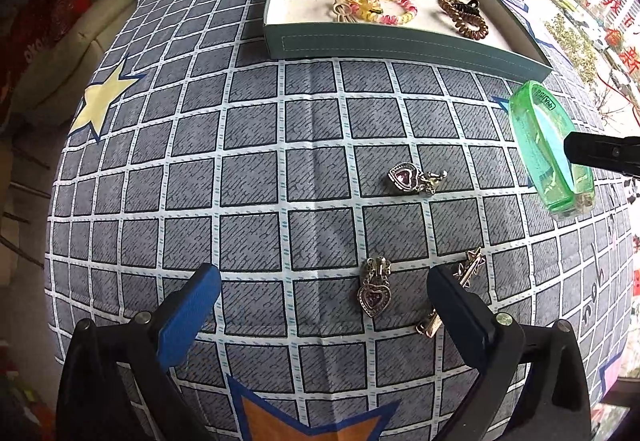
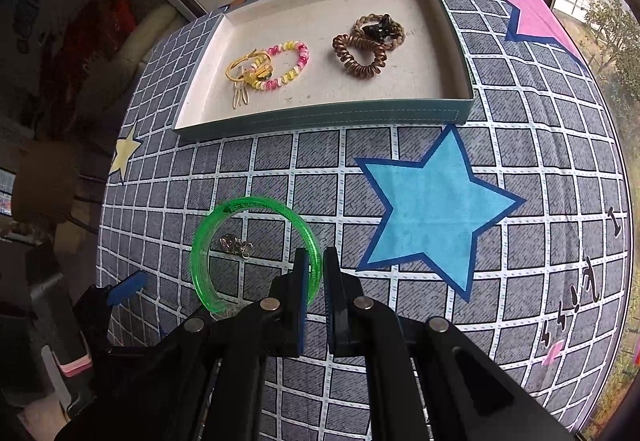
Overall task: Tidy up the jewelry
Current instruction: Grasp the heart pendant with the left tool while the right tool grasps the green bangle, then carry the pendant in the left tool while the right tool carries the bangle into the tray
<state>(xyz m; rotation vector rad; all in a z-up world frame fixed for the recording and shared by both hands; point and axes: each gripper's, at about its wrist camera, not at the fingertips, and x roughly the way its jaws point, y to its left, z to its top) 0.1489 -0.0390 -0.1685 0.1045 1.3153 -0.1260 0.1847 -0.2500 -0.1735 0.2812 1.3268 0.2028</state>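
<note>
Right claw point(image 2: 316, 273) clamped on the rim of the green bangle point(image 2: 256, 253), which stands lifted off the surface point(image 2: 520, 321). Seen through the bangle's ring, one heart pendant point(image 2: 236, 244) lies on the checked cloth.

Left claw point(image 1: 324, 293) spread wide, holding nothing, low over the cloth. Between its fingers: a second heart pendant point(image 1: 375, 291). Touching or just behind its right finger: a star-tipped hairpin point(image 1: 460, 287), partly hidden.

Ahead of both claws, a shallow teal tray point(image 2: 320, 117) with a pale lining. In it: one pink-yellow coil hair tie point(image 2: 286, 65) tangled with yellow elastics and a charm, one brown coil hair tie point(image 2: 360, 59), one braided tan tie with a black clip point(image 2: 378, 27).

Count on cloth: two heart pendants, one hairpin.
</note>
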